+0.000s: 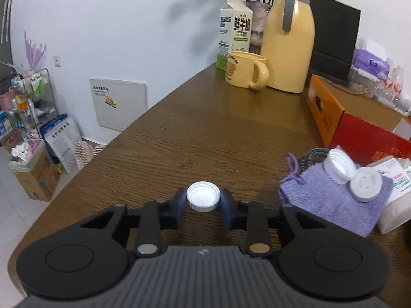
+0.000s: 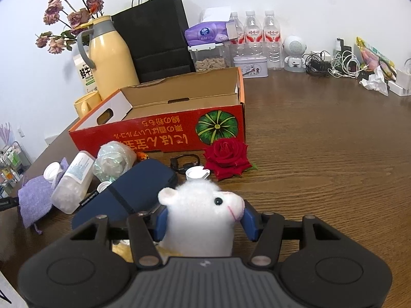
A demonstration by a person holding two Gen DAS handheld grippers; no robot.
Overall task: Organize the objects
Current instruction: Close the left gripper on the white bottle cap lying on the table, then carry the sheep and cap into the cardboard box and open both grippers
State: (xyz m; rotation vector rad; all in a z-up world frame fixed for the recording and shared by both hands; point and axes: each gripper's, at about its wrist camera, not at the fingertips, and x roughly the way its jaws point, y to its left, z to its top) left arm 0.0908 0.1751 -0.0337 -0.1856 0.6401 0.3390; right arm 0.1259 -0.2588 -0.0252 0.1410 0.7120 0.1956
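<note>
**Fingers closed on a shallow cap and a soft toy: both grips could slip**

Fingers of my left gripper pinch the small white plastic screw cap by its rim, low over the brown wood-grain desk. I judge that hold thin; a tilt could pop it free and send it rolling off the near edge. My right gripper squeezes the white plush lamb. Being soft, it may sag or snag the wall of the open red cardboard box.
</note>
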